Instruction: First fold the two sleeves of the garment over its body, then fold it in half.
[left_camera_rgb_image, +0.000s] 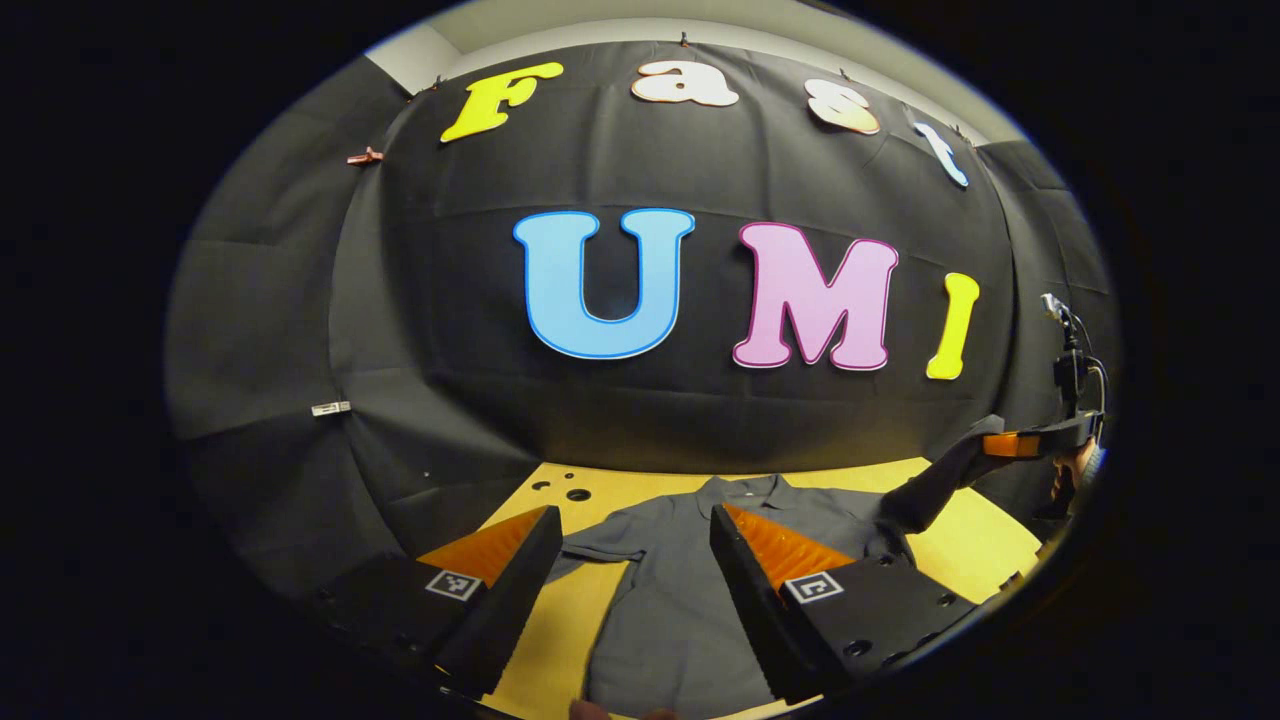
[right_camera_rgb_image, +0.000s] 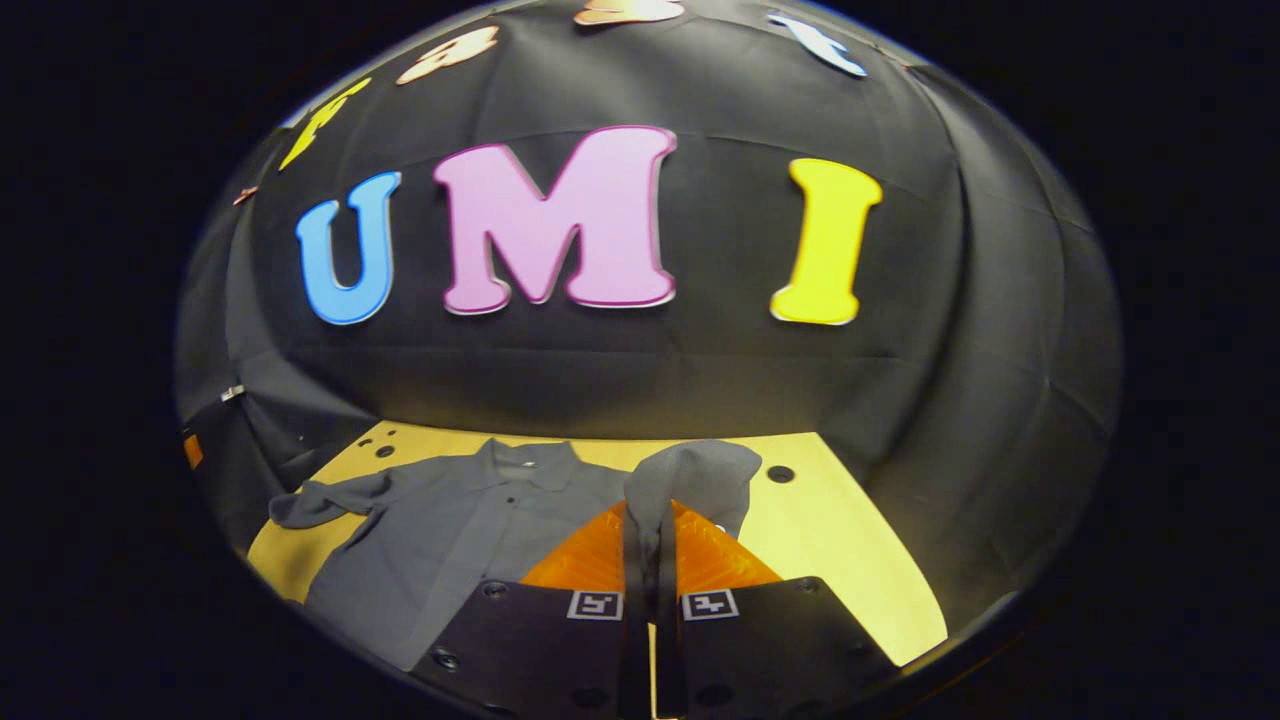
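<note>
Grey cloth, short-sleeved and collared, lying flat on the yellow desk (left_camera_rgb_image: 590, 640): the garment (left_camera_rgb_image: 670, 590), seen in the left gripper view directly ahead of and below the left tool (left_camera_rgb_image: 630, 590). Left tool's fingers spread wide, holding nothing, hovering over the near half of the body. Collar pointing away from the tool toward the booth wall, hem nearest, so long axis running straight out along the fingers. Left sleeve (left_camera_rgb_image: 595, 548) spread flat just beyond the left finger, not yet folded. Far off to the right of this tool, right sleeve (left_camera_rgb_image: 935, 485) lifted clear of the desk, stretched up to the right tool (left_camera_rgb_image: 1010, 443).

Right gripper view next. Right tool (right_camera_rgb_image: 652, 560) closed, fingers pinched together on the right sleeve (right_camera_rgb_image: 690, 480), cloth bunched and draped over the tips. Body of the garment (right_camera_rgb_image: 450, 540) lying to the left of this tool, collar away, left sleeve (right_camera_rgb_image: 320, 500) flat at the far left edge. Bare desk (right_camera_rgb_image: 840, 560) to the right.

Judged: first sleeve fold in hand, nothing laid over yet. Coming move turning on one thing: body lying leftward of the right tool, so sleeve to be carried left, across the long axis, and laid on the chest. Right tool nearer for that; left tool free and better placed for its own sleeve afterwards.
</note>
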